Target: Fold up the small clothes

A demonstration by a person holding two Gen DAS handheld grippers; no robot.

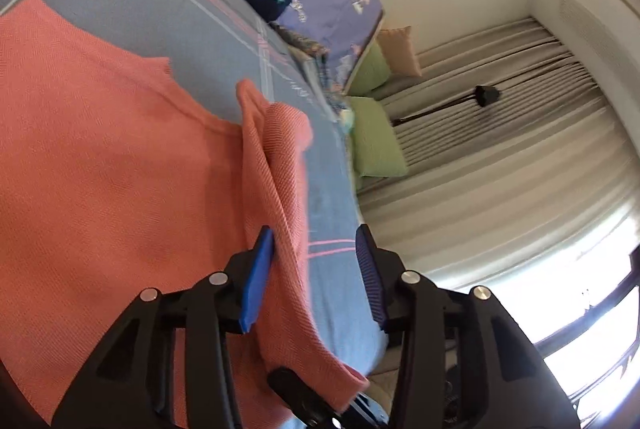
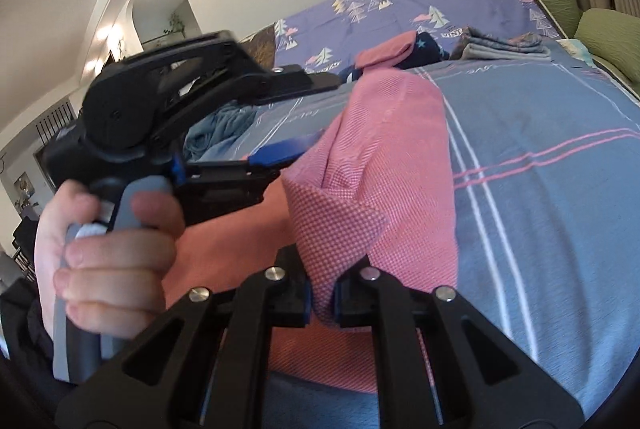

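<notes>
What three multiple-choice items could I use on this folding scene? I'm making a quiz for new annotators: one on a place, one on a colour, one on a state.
1. Where does the folded pile of clothes sit?
A. On the bed, at the far end of the grey sheet
B. On the floor
C. On the green pillows

2. What colour is the garment being folded?
A. Green
B. Pink
C. White

3. How does the right claw stand?
A. Wide open, nothing between its pads
B. Shut on a fold of the garment
C. Shut on a pillow

Answers:
1 A: the pile rests where the grey sheet meets the purple one.
2 B: its knit is pink in both views.
3 B: pink cloth is pinched between its pads, while the left claw stands open.
</notes>
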